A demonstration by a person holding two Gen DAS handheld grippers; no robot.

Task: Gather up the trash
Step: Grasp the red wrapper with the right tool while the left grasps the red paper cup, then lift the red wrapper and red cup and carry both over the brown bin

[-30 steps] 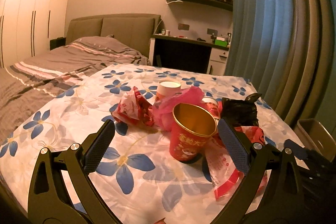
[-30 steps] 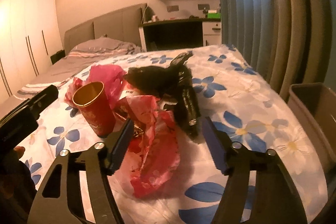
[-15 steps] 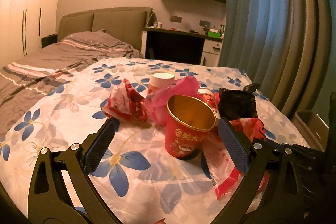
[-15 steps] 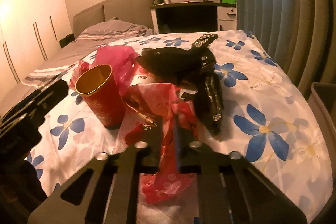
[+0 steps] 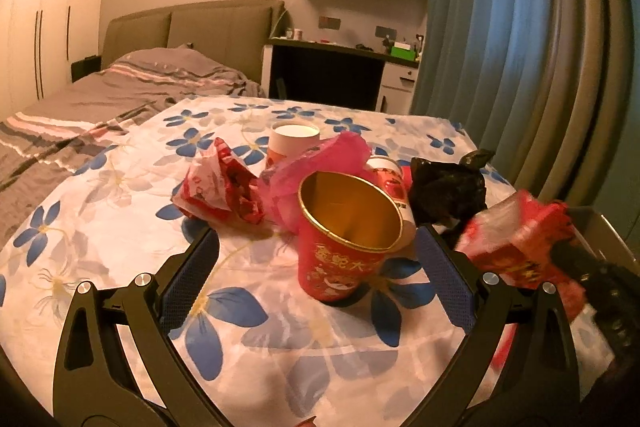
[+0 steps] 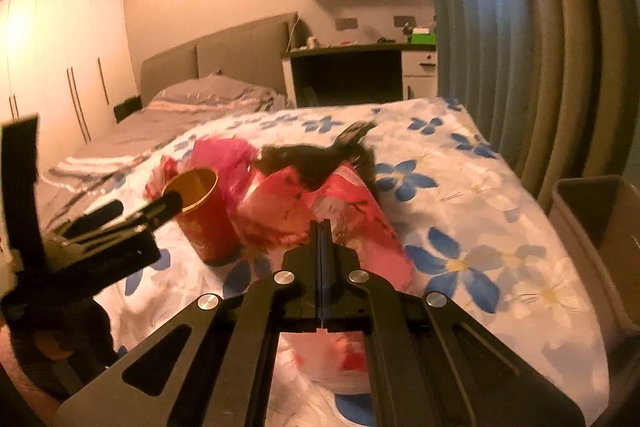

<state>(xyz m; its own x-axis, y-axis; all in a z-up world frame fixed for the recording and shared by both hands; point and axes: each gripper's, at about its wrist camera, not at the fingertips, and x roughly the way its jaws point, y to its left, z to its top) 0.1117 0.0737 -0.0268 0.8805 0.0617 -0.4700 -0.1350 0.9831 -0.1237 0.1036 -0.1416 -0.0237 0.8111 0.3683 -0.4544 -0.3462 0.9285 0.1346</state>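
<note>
Your right gripper has just clamped down, its jaws pressed together on the red and white plastic wrapper, which is bunched at the fingertips and trails beneath them toward you. Your left gripper stands wide apart, gripping nothing, its blue pads flanking the red paper cup without touching it. Take that cup as your landmark: it stands upright on the floral bedspread, its gold inside showing. Just behind it lies a crumpled pink bag, and behind that a white-rimmed cup. To the cup's left sits a second crumpled red wrapper. To its right and slightly behind rests the black bag, with the wrapper you hold lifted just beside it. Farther right of the cup, past the bed's edge, stands the grey bin, well apart from the pile.
</note>
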